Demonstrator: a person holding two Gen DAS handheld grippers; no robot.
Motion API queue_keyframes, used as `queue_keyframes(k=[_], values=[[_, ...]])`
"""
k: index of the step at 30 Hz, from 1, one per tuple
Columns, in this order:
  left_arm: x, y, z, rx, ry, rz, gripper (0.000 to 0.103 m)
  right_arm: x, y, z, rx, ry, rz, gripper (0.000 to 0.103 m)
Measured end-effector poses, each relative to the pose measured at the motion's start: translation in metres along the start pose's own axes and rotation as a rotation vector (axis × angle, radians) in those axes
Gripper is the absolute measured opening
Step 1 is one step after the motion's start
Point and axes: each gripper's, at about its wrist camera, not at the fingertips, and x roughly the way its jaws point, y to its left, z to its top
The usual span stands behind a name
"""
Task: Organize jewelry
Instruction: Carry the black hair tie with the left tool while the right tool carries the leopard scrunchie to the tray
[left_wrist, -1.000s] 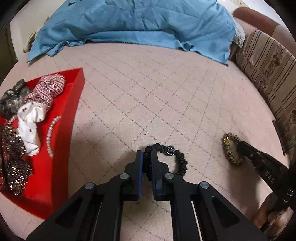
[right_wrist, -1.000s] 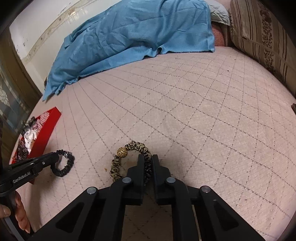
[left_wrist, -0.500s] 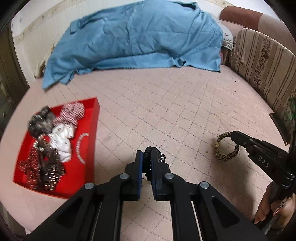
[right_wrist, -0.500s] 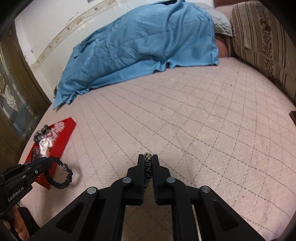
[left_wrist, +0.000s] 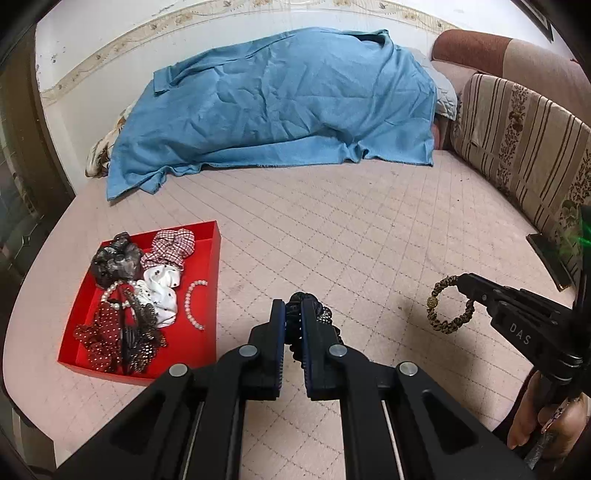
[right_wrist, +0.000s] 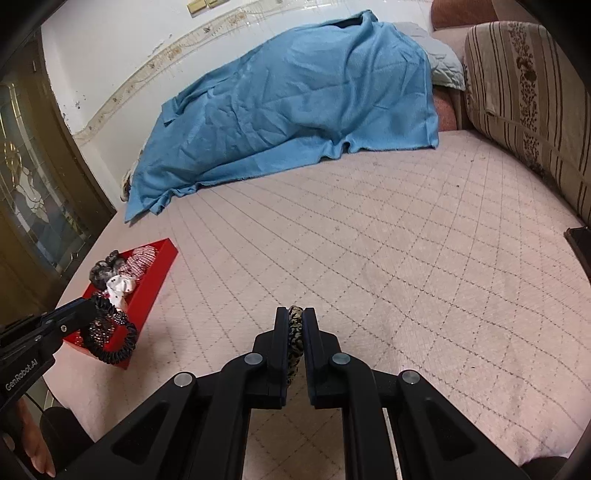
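My left gripper is shut on a black spiral hair tie with a sparkly bead, held above the pink quilted bed; the same black hair tie dangles from the left gripper in the right wrist view. The right gripper is shut on a leopard-print hair tie; from the left wrist view that leopard-print tie, with a gold bead, hangs from the right gripper. A red tray at the left holds scrunchies and pearl strands.
A blue blanket covers a heap at the back of the bed. Striped cushions line the right side. A dark glass-panelled door stands at the left. A person's hand grips the right handle.
Both grippers have risen off the bed, lifting their hair ties clear of the quilt. The red tray now shows whole and farther away in the left wrist view.
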Motion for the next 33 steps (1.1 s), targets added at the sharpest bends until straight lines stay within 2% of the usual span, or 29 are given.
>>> queue_keyframes(k=[21, 25, 33], values=[[-0.036, 0.020, -0.010, -0.033, -0.054, 0.039, 0.008, -0.039, 0.035, -0.002, -0.056, -0.038, 0.027, 0.009], [-0.037, 0.030, -0.012, -0.054, -0.052, 0.046, 0.008, -0.040, 0.048, -0.001, -0.088, -0.032, 0.038, 0.009], [-0.036, 0.074, -0.012, -0.124, -0.049, 0.075, 0.008, -0.033, 0.090, 0.003, -0.191, -0.012, 0.072, 0.009]])
